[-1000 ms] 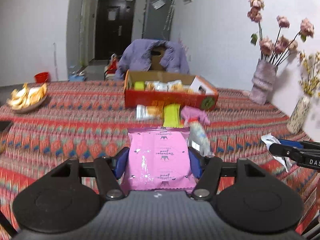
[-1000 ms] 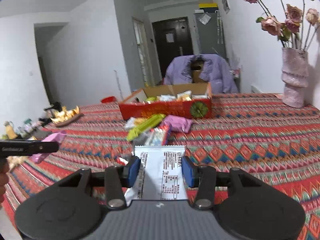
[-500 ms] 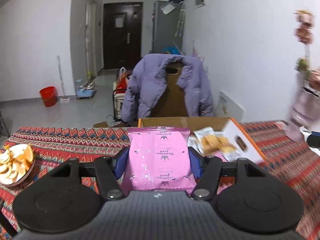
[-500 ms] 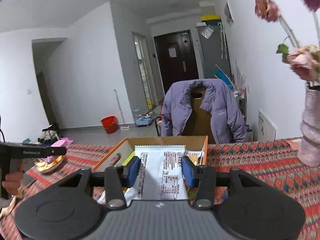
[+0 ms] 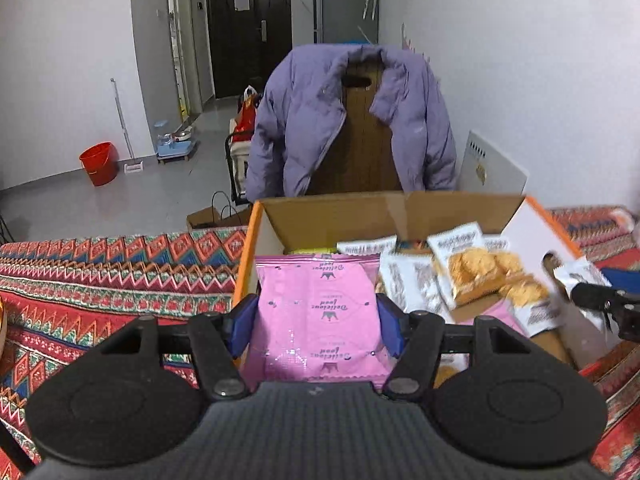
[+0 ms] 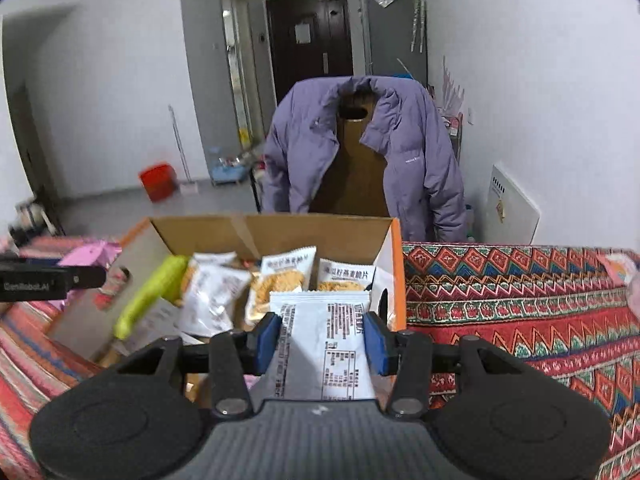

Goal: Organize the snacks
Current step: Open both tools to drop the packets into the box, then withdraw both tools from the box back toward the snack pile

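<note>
Over the patterned table (image 5: 100, 280), your left gripper (image 5: 317, 316) clamps a pink "Delicious food" packet (image 5: 316, 312); your right gripper (image 6: 322, 338) clamps a white packet (image 6: 324, 344) above the box (image 6: 260, 232).

A box (image 5: 344, 210) stands on the table (image 5: 120, 264), open at the top, with snack packets (image 6: 288, 276) lying inside it. Behind the box stands a chair (image 6: 356, 168) with a jacket (image 6: 416, 160) hung over its back. A bucket (image 5: 98, 162) sits on the floor far left of the chair, and a door (image 6: 308, 36) lies beyond it. A panel (image 6: 512, 208) leans on the wall right of the chair. The left gripper (image 5: 316, 316) holds a packet (image 5: 316, 320) over the box's left edge; the right gripper (image 6: 322, 338) holds a pouch (image 6: 324, 344) above its right part.
</note>
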Demonstrator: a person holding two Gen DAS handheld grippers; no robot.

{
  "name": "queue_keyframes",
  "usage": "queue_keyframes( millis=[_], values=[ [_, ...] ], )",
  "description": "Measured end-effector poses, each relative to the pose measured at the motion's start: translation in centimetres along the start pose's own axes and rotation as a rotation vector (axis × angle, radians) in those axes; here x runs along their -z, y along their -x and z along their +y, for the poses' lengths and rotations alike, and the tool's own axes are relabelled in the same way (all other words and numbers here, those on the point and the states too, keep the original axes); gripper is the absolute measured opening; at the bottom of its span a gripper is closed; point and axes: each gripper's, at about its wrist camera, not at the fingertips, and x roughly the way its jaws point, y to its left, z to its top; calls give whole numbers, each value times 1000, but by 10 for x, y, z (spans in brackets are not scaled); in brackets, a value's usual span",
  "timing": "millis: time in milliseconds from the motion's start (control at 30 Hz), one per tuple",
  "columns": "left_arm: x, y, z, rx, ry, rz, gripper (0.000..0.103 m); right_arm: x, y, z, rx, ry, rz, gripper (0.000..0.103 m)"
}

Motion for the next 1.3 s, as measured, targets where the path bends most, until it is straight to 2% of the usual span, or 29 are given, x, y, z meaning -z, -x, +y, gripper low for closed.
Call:
queue_keyframes(
  millis=[67,133,167,233,333,467,733,900,1000,1133,1300],
  values=[
    [7,-7,1,-12,8,27,68,5,-7,9,15,33,29,48],
    [8,-9,2,-2,2,38,73,7,-10,13,35,57,44,60],
    [8,-7,2,3,-1,35,74,7,-7,13,38,52,38,62],
    [6,3,5,10,-7,14,77,3,2,8,31,13,16,73],
    [-4,22,9,5,-7,-12,78,-8,19,0,15,-28,-12,75],
    [-12,50,15,-2,5,-33,79,-23,47,-2,17,-22,-28,79],
    [0,122,24,-4,-9,-66,84,-25,114,6,-11,6,-56,87],
    [28,171,27,-3,-11,-88,87,-2,159,12,-50,-3,-91,89],
    [55,208,26,1,-28,-137,92,17,183,21,-60,25,-111,90],
    [95,254,24,-6,-36,-193,93,54,223,33,-87,61,-137,91],
    [151,312,25,51,0,-252,98,112,280,50,-132,112,-207,92]
  ],
)
